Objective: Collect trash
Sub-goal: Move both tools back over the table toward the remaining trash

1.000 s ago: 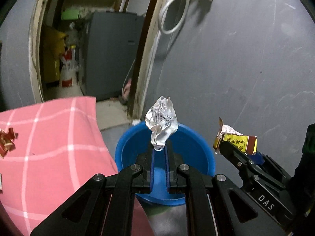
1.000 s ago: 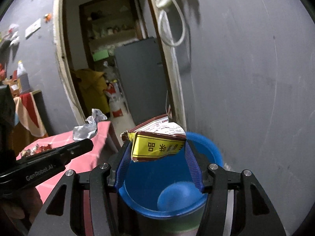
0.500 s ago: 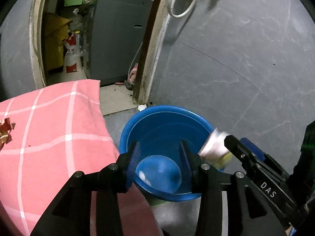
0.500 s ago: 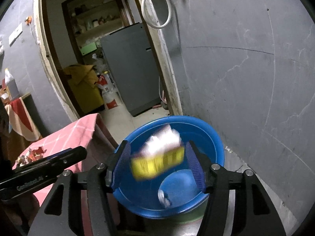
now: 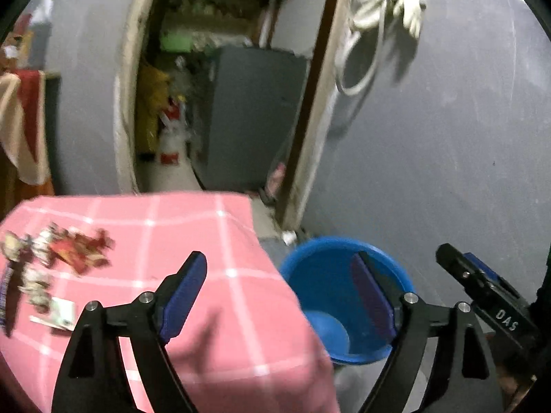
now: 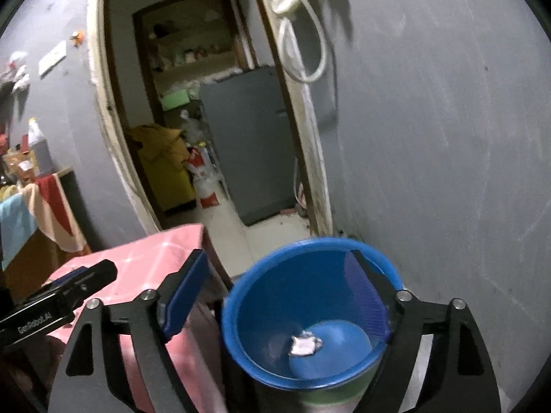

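Blue bucket (image 6: 261, 313) on floor, tight against grey wall (image 6: 447, 137), just beside table under pink checked cloth (image 5: 206, 241). One crumpled silvery wrapper (image 6: 304, 343) lying on bucket bottom; nothing else made out inside.

Left gripper (image 5: 279, 296): jaws opening, already wide, nothing between blue pads (image 5: 182, 296). Aimed over cloth's right edge and bucket's left rim.

Right gripper (image 6: 275, 296): jaws opening, wide too, nothing held. Aimed down into bucket mouth, wrapper below and between fingers, no contact.

More trash (image 5: 69, 258) left on cloth, far left in left wrist view: red-and-gold wrappers, some pale scraps, blurred. Well apart from both grippers.

Behind: open doorway, grey cabinet (image 6: 248, 144) inside, white cable (image 5: 372, 34) hung on wall.
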`<state>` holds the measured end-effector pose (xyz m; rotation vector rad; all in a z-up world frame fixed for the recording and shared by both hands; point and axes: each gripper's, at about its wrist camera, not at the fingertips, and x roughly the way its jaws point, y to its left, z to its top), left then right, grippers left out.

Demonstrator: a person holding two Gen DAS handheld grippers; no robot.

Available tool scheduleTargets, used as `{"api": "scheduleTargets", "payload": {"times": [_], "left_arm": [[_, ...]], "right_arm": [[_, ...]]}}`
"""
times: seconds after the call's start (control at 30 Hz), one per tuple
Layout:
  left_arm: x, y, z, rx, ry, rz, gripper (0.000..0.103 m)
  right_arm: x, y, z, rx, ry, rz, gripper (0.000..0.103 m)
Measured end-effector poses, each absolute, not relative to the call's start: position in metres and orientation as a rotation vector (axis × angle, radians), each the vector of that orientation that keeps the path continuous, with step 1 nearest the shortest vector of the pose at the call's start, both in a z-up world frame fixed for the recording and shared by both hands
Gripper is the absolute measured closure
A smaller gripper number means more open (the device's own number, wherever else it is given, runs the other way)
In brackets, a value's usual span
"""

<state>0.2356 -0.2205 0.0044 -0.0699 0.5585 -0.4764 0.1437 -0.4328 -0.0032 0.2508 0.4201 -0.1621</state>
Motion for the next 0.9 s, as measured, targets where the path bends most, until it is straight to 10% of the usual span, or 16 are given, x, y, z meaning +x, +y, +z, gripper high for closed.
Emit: {"api": "scheduleTargets", "payload": {"times": [0.17,0.9], "left_arm": [[0.215,-0.186,0.029,-0.074,0.453,-0.407,0.007],[0.148,-0.047,0.052,-0.09,0.226,-0.108,0.002]], "right_arm": [[0.133,-0.404,0.022,0.214,0.327,-0.115,0.0],[0.119,-0.276,0.054,0.094,0.08,0.102,0.0]]}}
